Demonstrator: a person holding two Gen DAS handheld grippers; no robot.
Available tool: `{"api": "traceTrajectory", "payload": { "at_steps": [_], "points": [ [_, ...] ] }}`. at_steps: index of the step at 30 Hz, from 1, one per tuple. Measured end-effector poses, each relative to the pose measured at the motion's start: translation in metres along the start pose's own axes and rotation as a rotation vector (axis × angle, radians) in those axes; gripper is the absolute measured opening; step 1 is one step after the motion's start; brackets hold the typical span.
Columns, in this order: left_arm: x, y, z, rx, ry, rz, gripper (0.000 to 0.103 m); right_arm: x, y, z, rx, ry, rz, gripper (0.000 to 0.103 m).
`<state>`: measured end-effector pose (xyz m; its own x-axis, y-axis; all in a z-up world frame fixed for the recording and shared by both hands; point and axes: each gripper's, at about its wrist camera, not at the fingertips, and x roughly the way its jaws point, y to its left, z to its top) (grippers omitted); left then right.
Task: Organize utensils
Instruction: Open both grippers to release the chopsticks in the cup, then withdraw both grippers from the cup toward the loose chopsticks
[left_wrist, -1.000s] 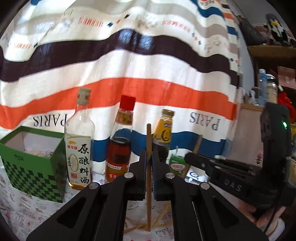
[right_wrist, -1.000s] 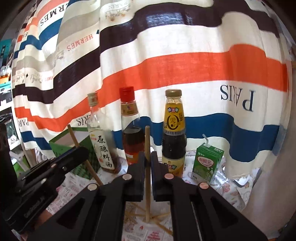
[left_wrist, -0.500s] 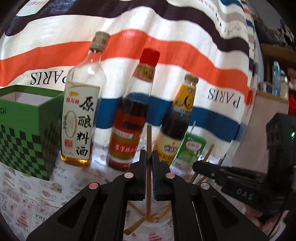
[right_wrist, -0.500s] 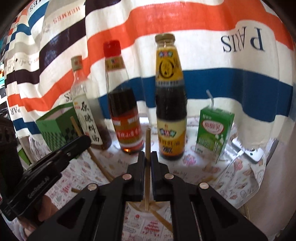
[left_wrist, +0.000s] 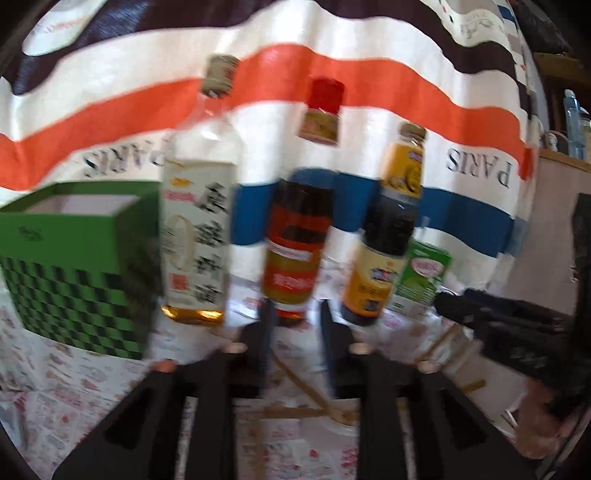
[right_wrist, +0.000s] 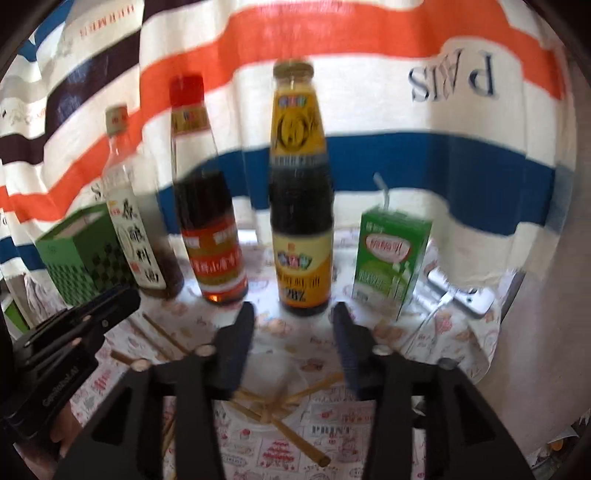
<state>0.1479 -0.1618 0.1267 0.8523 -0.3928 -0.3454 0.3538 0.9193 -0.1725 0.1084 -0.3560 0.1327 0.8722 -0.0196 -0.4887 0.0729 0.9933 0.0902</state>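
Observation:
Several wooden chopsticks (right_wrist: 280, 413) lie crossed in a loose pile on the printed table cover, just below my right gripper (right_wrist: 293, 317); the pile also shows in the left wrist view (left_wrist: 306, 391). Both grippers are open and hold nothing. My left gripper (left_wrist: 293, 317) hovers over the pile, in front of the bottles. In the right wrist view the left gripper (right_wrist: 122, 299) reaches in from the left. In the left wrist view the right gripper (left_wrist: 454, 302) reaches in from the right. The frames are blurred.
A clear rice-wine bottle (left_wrist: 199, 236), a red-capped bottle (left_wrist: 299, 243) and a dark sauce bottle (left_wrist: 384, 251) stand in a row behind the pile. A green checkered box (left_wrist: 77, 266) stands at left, a green drink carton (right_wrist: 388, 262) at right. A striped cloth hangs behind.
Both grippers have opened and let go of the upright chopsticks they held. The chopsticks now lie on the pile. Both views have dropped lower toward the table.

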Motion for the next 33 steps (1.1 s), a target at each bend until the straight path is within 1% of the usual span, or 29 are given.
{"api": "traceTrajectory", "payload": {
  "at_steps": [1, 3, 5, 6, 7, 8, 11, 12, 13, 16, 19, 21, 23, 25, 26, 28, 33],
  "points": [
    [-0.005, 0.004, 0.001, -0.009, -0.017, 0.005, 0.055, -0.004, 0.0, 0.001, 0.002, -0.011, -0.004, 0.062],
    [-0.017, 0.013, 0.003, -0.022, -0.05, 0.026, 0.06, -0.015, 0.0, 0.004, 0.004, -0.041, -0.004, 0.068],
    [-0.027, 0.018, 0.005, -0.012, -0.062, 0.059, 0.065, -0.025, 0.001, 0.005, -0.001, -0.057, 0.011, 0.078],
    [-0.033, 0.022, 0.005, -0.009, -0.07, 0.082, 0.07, -0.032, 0.002, 0.004, -0.003, -0.066, 0.023, 0.081],
    [-0.039, 0.024, 0.005, -0.009, -0.078, 0.1, 0.072, -0.037, 0.004, 0.004, -0.006, -0.074, 0.034, 0.086],
    [-0.047, 0.028, 0.004, -0.011, -0.091, 0.113, 0.077, -0.042, 0.005, 0.002, -0.01, -0.083, 0.044, 0.091],
    [-0.074, 0.038, -0.001, -0.014, -0.126, 0.132, 0.086, -0.06, 0.014, -0.01, -0.014, -0.12, 0.067, 0.1],
    [-0.081, 0.04, -0.003, -0.011, -0.136, 0.139, 0.091, -0.063, 0.015, -0.014, -0.014, -0.124, 0.076, 0.102],
    [-0.09, 0.042, -0.005, -0.006, -0.148, 0.151, 0.095, -0.067, 0.017, -0.02, -0.011, -0.127, 0.089, 0.103],
    [-0.114, 0.048, -0.015, 0.003, -0.187, 0.185, 0.1, -0.074, 0.02, -0.035, 0.009, -0.125, 0.115, 0.103],
    [-0.133, 0.055, -0.029, -0.006, -0.207, 0.183, 0.102, -0.077, 0.021, -0.055, 0.033, -0.119, 0.121, 0.103],
    [-0.141, 0.058, -0.04, 0.006, -0.19, 0.175, 0.102, -0.076, 0.025, -0.069, 0.031, -0.118, 0.101, 0.103],
    [-0.148, 0.062, -0.056, 0.04, -0.17, 0.169, 0.102, -0.072, 0.031, -0.08, 0.003, -0.11, 0.074, 0.103],
    [-0.15, 0.066, -0.071, 0.054, -0.167, 0.201, 0.102, -0.066, 0.041, -0.095, -0.044, -0.088, 0.046, 0.103],
    [-0.148, 0.069, -0.078, 0.056, -0.151, 0.225, 0.102, -0.063, 0.045, -0.101, -0.064, -0.081, 0.036, 0.103],
    [-0.142, 0.075, -0.09, 0.047, -0.118, 0.242, 0.102, -0.056, 0.051, -0.112, -0.084, -0.071, 0.036, 0.103],
    [-0.133, 0.086, -0.12, 0.006, -0.086, 0.26, 0.102, -0.037, 0.05, -0.136, -0.034, -0.038, 0.051, 0.103]
  ]
}}
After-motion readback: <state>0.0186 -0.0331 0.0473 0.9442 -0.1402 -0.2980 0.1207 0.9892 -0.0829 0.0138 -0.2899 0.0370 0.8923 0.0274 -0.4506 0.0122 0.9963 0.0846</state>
